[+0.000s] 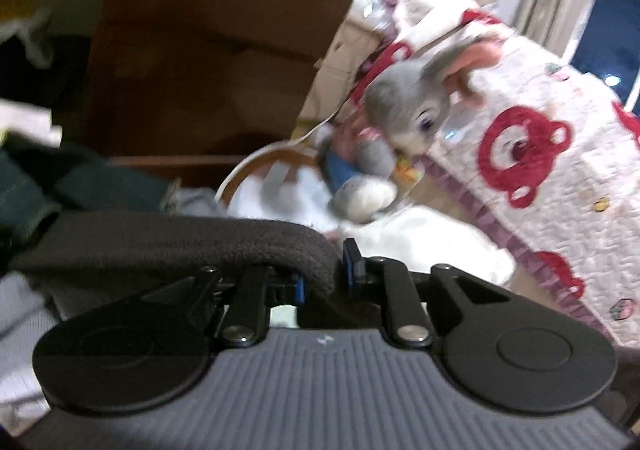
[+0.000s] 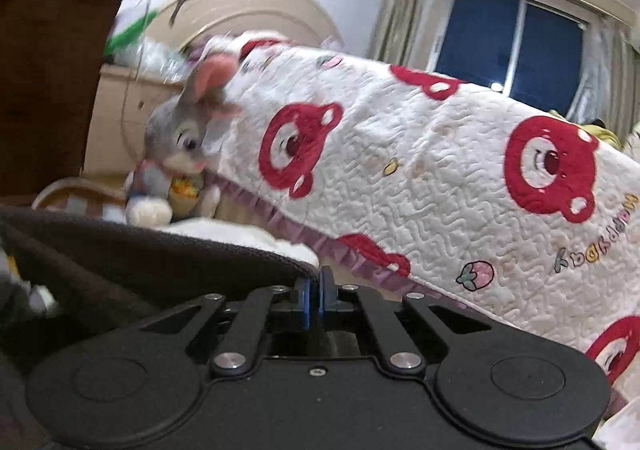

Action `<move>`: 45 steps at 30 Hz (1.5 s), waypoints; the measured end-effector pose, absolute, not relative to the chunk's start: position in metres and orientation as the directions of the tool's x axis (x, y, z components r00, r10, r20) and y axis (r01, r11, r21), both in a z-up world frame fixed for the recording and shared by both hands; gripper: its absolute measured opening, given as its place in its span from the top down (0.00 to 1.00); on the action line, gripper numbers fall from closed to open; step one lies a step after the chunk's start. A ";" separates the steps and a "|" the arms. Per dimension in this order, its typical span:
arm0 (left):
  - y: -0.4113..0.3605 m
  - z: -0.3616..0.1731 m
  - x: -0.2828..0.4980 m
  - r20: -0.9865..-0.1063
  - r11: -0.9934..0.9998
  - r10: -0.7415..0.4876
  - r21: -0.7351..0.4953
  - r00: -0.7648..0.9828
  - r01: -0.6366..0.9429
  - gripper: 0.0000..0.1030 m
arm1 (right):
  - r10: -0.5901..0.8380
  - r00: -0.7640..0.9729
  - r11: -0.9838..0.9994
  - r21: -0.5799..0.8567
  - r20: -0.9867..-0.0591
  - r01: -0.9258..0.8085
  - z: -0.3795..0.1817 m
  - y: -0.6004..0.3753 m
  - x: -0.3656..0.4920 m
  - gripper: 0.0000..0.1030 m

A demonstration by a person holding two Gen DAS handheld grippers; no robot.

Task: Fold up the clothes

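Dark garment (image 1: 180, 246) is gripped by left claw (image 1: 324, 278) at lower centre | right claw (image 2: 314, 290) is clamped on its edge | cloth is stretched leftward from both.

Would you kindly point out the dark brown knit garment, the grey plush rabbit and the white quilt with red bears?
Dark brown knit garment (image 1: 168, 246), left wrist view, rolled edge.
Grey plush rabbit (image 2: 176, 134), right wrist view, face.
White quilt with red bears (image 2: 432, 170), right wrist view, bare quilting.

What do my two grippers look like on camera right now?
Both share a black linkage with silver pivot bolts, round black side discs and blue finger pads. The left gripper sits on a grey ribbed body with a small white mark; the right gripper on a black one.
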State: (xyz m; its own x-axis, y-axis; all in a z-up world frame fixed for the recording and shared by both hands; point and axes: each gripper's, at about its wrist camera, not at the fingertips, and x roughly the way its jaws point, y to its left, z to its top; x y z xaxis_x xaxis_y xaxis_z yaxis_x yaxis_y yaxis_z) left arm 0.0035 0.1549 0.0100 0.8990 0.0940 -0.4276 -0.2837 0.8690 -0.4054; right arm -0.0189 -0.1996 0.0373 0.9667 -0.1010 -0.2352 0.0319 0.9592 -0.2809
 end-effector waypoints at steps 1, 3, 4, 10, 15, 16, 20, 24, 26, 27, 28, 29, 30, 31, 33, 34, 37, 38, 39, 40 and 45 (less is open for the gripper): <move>0.152 0.019 -0.001 -0.401 0.879 0.086 -0.400 0.912 -0.258 0.85 | -0.102 0.971 0.960 -0.276 -0.215 0.040 0.043 -0.201 -0.023 0.99; 0.144 0.039 -0.012 -0.340 0.898 0.056 -0.393 0.939 -0.196 0.85 | -0.109 0.979 0.961 -0.269 -0.173 0.060 0.054 -0.205 -0.031 0.99; 0.137 0.049 -0.015 -0.318 0.905 0.038 -0.390 0.947 -0.168 0.86 | -0.111 0.982 0.963 -0.261 -0.154 0.069 0.061 -0.208 -0.035 0.99; 0.087 0.108 -0.030 -0.163 0.939 -0.095 -0.343 0.982 0.033 0.87 | -0.143 0.988 0.966 -0.227 -0.064 0.125 0.096 -0.235 -0.065 0.99; 0.038 0.152 -0.018 -0.098 0.909 -0.259 -0.362 0.961 0.208 0.87 | -0.184 0.982 0.963 -0.207 -0.045 0.171 0.113 -0.274 -0.088 0.98; 0.031 0.155 -0.012 -0.102 0.900 -0.278 -0.376 0.955 0.222 0.87 | -0.170 0.983 0.970 -0.190 -0.065 0.155 0.115 -0.285 -0.090 0.98; -0.006 0.143 0.017 -0.167 0.923 -0.248 -0.341 0.954 0.180 0.87 | -0.069 0.971 0.995 -0.084 -0.231 0.050 0.108 -0.331 -0.089 0.89; -0.030 0.128 0.036 -0.218 0.964 -0.191 -0.224 0.957 0.141 0.88 | -0.024 0.913 1.000 -0.021 -0.407 0.017 0.058 -0.378 -0.095 0.69; -0.032 0.127 0.037 -0.213 0.974 -0.174 -0.180 0.962 0.136 0.88 | -0.019 0.875 0.999 -0.053 -0.484 -0.008 0.027 -0.389 -0.110 0.64; -0.033 0.126 0.037 -0.207 0.978 -0.165 -0.158 0.964 0.133 0.88 | -0.011 0.854 0.997 -0.073 -0.521 -0.032 0.012 -0.391 -0.118 0.62; -0.035 0.126 0.037 -0.201 0.982 -0.157 -0.136 0.967 0.131 0.88 | -0.008 0.833 0.994 -0.098 -0.554 -0.056 -0.005 -0.390 -0.125 0.62; -0.036 0.126 0.036 -0.196 0.985 -0.151 -0.118 0.969 0.129 0.88 | -0.003 0.812 0.991 -0.113 -0.584 -0.078 -0.019 -0.390 -0.131 0.60; -0.036 0.126 0.036 -0.196 0.985 -0.152 -0.114 0.969 0.131 0.88 | 0.007 0.793 0.989 -0.110 -0.609 -0.094 -0.032 -0.389 -0.133 0.54; -0.036 0.126 0.036 -0.196 0.985 -0.153 -0.113 0.969 0.133 0.88 | 0.017 0.773 0.988 -0.107 -0.634 -0.109 -0.044 -0.388 -0.136 0.51; -0.033 0.122 0.036 -0.204 0.983 -0.158 -0.123 0.966 0.135 0.88 | 0.065 0.730 0.995 -0.016 -0.680 -0.103 -0.065 -0.393 -0.132 0.48; -0.031 0.120 0.037 -0.206 0.983 -0.156 -0.130 0.966 0.131 0.88 | 0.097 0.712 0.995 0.055 -0.695 -0.083 -0.073 -0.396 -0.128 0.48; -0.025 0.112 0.039 -0.205 0.983 -0.141 -0.148 0.969 0.112 0.88 | 0.203 0.708 0.958 0.288 -0.677 0.001 -0.095 -0.403 -0.115 0.44; -0.022 0.110 0.039 -0.204 0.983 -0.134 -0.152 0.970 0.104 0.88 | 0.236 0.710 0.935 0.355 -0.664 0.022 -0.101 -0.405 -0.108 0.42; -0.019 0.107 0.040 -0.203 0.983 -0.128 -0.156 0.971 0.097 0.88 | 0.258 0.715 0.915 0.401 -0.650 0.035 -0.106 -0.403 -0.103 0.41; -0.017 0.106 0.041 -0.203 0.983 -0.127 -0.160 0.971 0.095 0.88 | 0.271 0.720 0.903 0.428 -0.639 0.040 -0.111 -0.398 -0.098 0.41; -0.007 0.104 0.041 -0.201 0.982 -0.124 -0.166 0.972 0.091 0.88 | 0.200 0.757 0.896 0.428 -0.622 0.115 -0.128 -0.378 -0.062 0.37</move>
State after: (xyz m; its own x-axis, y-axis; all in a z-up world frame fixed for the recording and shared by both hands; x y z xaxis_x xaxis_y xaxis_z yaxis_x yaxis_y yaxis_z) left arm 0.0405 -0.0074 0.1042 0.9716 -0.1244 -0.2013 0.0913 0.9819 -0.1662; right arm -0.0621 -0.3783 -0.1280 0.7566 0.2004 -0.6224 0.1148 0.8964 0.4281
